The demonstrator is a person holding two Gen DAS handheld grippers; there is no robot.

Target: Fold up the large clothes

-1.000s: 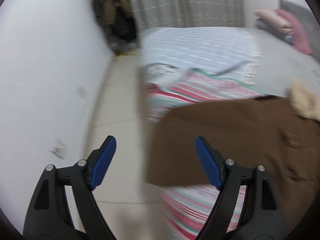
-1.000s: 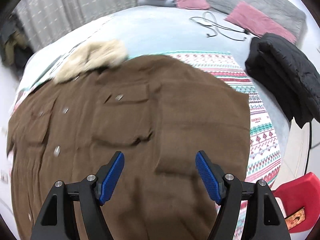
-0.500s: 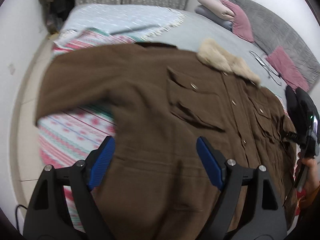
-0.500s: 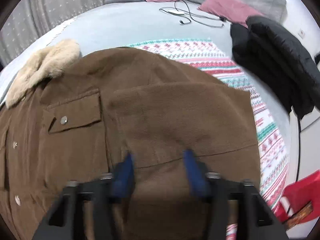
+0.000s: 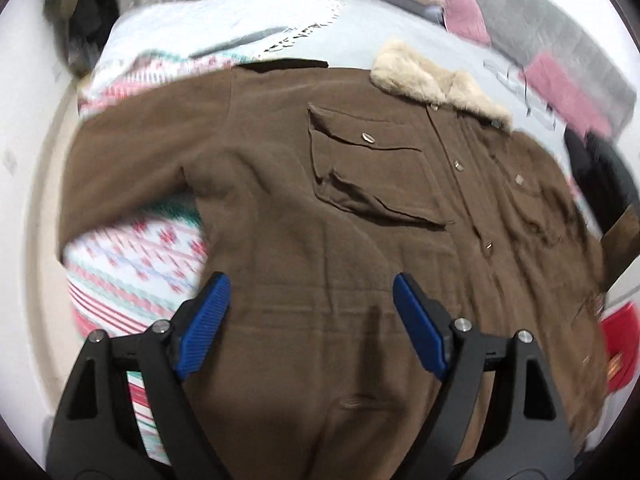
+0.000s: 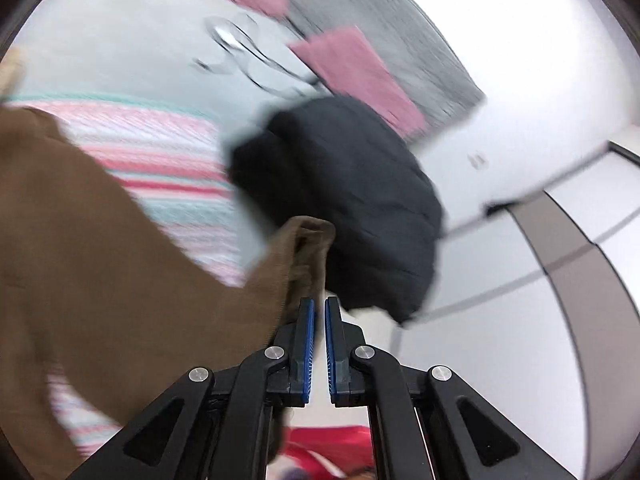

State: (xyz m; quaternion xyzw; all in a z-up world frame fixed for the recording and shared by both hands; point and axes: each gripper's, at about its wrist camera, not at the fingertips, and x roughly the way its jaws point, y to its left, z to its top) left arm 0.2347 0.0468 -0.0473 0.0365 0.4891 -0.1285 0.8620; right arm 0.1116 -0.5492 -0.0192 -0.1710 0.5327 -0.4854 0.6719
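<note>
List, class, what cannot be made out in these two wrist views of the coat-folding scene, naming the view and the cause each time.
- Brown coat hem, left wrist view: hidden behind the open left gripper and cut off by the bottom edge.
- Coat's far sleeve, left wrist view: lost at the blurred right rim.
- Cable on the bed, right wrist view: smeared by motion blur.
- Red object, right wrist view: hidden behind the right gripper, shut on coat fabric.

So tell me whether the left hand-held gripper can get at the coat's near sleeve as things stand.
Probably yes. The left hand-held gripper is open above the brown coat, and the sleeve lies uncovered to its left on the patterned blanket.
</note>
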